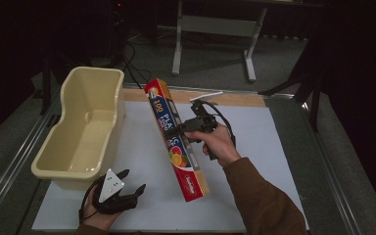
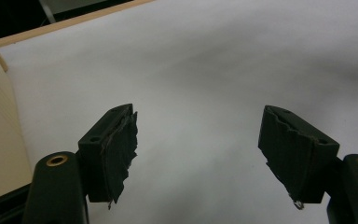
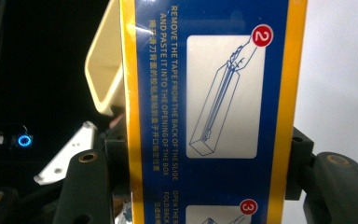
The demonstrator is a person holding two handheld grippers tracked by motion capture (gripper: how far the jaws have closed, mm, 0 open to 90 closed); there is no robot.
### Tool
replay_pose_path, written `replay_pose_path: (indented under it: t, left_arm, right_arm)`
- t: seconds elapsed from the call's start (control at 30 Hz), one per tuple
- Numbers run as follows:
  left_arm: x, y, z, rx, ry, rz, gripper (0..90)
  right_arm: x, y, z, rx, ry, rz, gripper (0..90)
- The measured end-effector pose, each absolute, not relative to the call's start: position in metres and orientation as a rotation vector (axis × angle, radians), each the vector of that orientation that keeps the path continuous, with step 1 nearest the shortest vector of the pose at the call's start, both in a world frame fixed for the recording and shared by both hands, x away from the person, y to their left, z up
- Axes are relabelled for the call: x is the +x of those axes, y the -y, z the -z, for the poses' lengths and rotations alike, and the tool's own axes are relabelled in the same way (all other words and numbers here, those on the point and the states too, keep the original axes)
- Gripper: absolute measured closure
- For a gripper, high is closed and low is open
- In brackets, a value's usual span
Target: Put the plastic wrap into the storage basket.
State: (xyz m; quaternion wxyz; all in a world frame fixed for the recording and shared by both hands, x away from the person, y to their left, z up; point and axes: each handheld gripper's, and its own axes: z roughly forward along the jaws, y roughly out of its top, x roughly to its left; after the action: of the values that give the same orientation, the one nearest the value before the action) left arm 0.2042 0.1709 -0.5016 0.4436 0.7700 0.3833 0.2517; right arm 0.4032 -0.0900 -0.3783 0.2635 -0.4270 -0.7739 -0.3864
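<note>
A long blue, orange and red cling-film box (image 1: 176, 139) hangs tilted above the white table sheet (image 1: 254, 147), its far end raised toward the tub. My right gripper (image 1: 172, 131) is shut on its middle, one jaw against each long side. In the right gripper view the box's printed back (image 3: 214, 112) stands between the jaws. My left gripper (image 1: 133, 182) rests near the table's front left, jaws open. Its pads (image 2: 116, 154) stand wide apart over bare white sheet (image 2: 200, 84).
A cream plastic tub (image 1: 85, 129) stands at the left of the table, close to the box's far end. A wooden strip (image 1: 235, 99) runs along the table's back edge. A metal stand (image 1: 215, 29) sits on the floor beyond.
</note>
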Motion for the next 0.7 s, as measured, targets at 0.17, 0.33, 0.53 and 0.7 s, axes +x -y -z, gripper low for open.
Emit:
replay_pose_path:
  t: [0.17,0.33,0.53,0.7]
  left_arm:
    - [0.205,-0.171,0.502,1.91,-0.954,-0.623,27.5]
    - [0.205,-0.172,0.502,1.903,-0.964,-0.627,27.5]
    - [0.205,-0.172,0.502,1.898,-0.963,-0.625,27.5]
    - [0.206,-0.172,0.502,1.898,-0.959,-0.621,27.5]
  right_arm:
    - [0.41,0.075,0.368,-1.154,2.065,1.076,39.5]
    - [0.42,0.057,0.36,-1.172,2.043,1.101,39.5]
    - [0.427,0.038,0.354,-1.176,2.016,1.113,39.5]
    - [0.43,0.018,0.35,-1.181,1.992,1.128,39.5]
